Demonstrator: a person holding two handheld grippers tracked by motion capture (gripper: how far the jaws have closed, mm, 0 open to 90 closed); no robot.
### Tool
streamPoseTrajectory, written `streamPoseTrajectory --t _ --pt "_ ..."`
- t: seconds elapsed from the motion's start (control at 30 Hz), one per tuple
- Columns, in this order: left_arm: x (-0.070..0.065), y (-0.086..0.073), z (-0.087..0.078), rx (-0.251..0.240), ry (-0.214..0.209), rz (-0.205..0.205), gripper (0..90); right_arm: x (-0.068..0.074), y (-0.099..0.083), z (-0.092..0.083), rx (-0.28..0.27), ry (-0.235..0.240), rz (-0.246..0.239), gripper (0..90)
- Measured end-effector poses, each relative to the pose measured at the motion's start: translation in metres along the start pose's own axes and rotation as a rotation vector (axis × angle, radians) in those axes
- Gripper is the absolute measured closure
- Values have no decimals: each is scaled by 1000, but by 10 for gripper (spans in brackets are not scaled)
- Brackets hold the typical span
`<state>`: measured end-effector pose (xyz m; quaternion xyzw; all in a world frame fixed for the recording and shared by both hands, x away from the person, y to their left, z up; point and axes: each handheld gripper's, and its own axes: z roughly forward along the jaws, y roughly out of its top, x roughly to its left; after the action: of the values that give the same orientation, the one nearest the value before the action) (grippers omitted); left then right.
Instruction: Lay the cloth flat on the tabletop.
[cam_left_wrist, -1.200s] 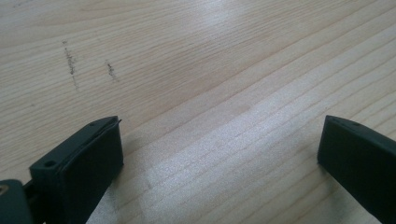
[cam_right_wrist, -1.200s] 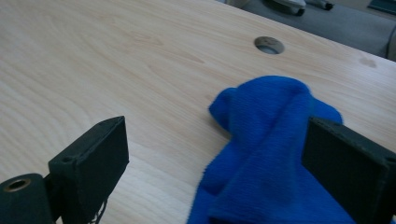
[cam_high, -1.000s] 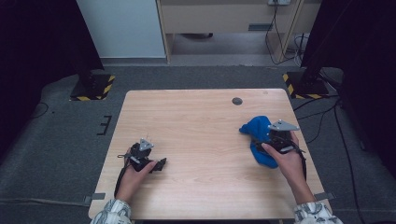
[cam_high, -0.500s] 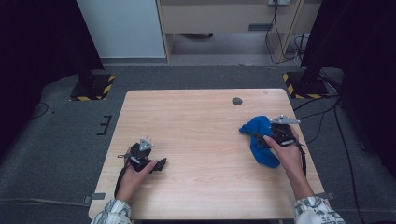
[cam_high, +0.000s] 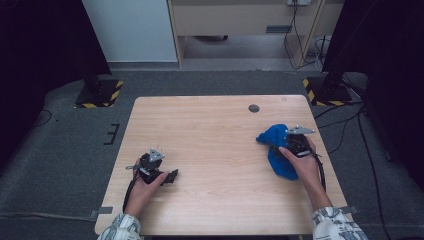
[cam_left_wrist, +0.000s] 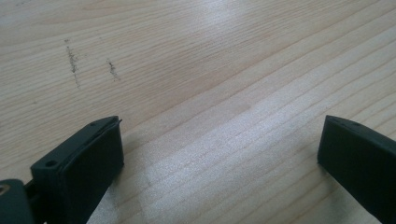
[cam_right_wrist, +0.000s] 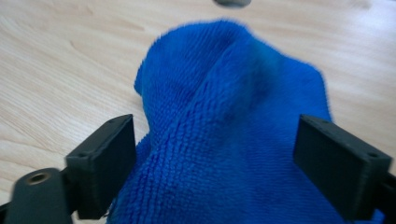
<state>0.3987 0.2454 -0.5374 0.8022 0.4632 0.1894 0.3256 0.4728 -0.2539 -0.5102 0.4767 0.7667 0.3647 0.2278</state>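
Grey carpet surrounds a pale wooden table (cam_high: 215, 135), with black stands at its far corners. On the table's right side lies a crumpled blue cloth (cam_high: 278, 150). The right gripper (cam_right_wrist: 219, 154) sits low over the cloth, jaws wide apart and just closing a little, the cloth bunched between them and touching the left jaw; no firm clamp shows. The left gripper (cam_left_wrist: 219, 154) rests near the table's front left, jaws apart over bare wood. A small dark disc (cam_high: 254, 108) lies near the far edge.

no readable text, labels, brands, numbers or signs anywhere in these views
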Motion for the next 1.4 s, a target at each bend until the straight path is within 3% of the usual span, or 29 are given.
streamPoseTrajectory --t 0.27,0.3,0.47,0.67,0.8,0.87,0.97,1.4 --pt "0 0 0 0 0 0 0 1 -8 13 60 6 0 217" --pt "0 0 0 0 0 0 0 1 -9 12 58 6 2 275" --pt "0 0 0 0 4 -3 0 0 -14 12 67 -1 -13 356" --pt "0 0 0 0 4 -3 0 0 -17 12 56 -51 -59 615" --pt "-1 0 0 0 5 -4 0 -2 -18 7 27 -48 -35 714" --pt "-1 0 0 0 5 -3 0 -3 -17 5 20 -41 -35 728" --pt "-1 -1 -1 -1 6 -4 0 2 -12 -8 -42 -24 -34 755" --pt "-1 -1 -1 0 7 -3 0 26 8 -34 -134 30 -78 769"
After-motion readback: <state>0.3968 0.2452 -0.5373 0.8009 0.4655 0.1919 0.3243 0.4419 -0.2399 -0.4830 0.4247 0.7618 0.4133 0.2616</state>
